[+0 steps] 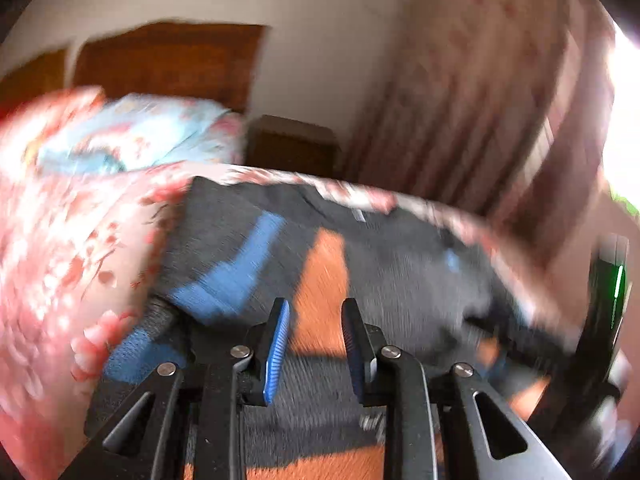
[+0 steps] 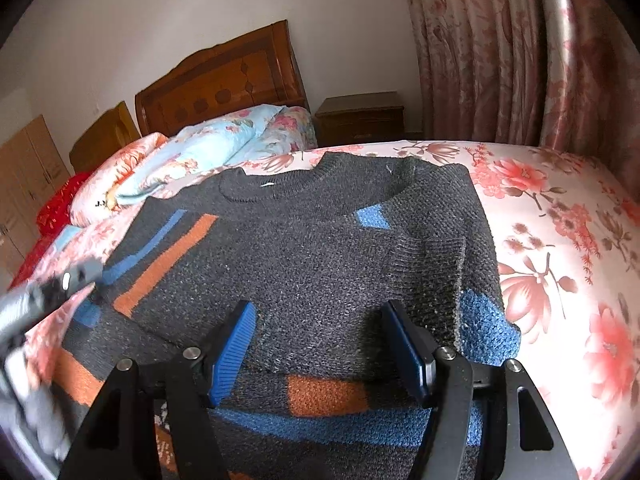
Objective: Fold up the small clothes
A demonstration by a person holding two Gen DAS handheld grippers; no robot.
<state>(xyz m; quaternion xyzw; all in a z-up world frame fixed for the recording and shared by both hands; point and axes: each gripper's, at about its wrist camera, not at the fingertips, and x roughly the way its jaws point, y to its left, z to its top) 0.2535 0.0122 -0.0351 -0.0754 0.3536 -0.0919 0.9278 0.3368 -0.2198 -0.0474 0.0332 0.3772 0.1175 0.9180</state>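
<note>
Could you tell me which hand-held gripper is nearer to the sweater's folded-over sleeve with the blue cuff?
Right. The right hand-held gripper hovers just left of the blue cuff, jaws open. The left hand-held gripper is over the sweater's opposite side.

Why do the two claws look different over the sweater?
The right claw stands wide open, while the left claw has a much narrower gap. The right claw's view of the sweater is sharp, but the left claw's view is blurred. The right claw hovers over plain grey knit; the left claw has an orange stripe showing between its fingers. Both have blue pads, point down at the same sweater, and grip nothing.
</note>
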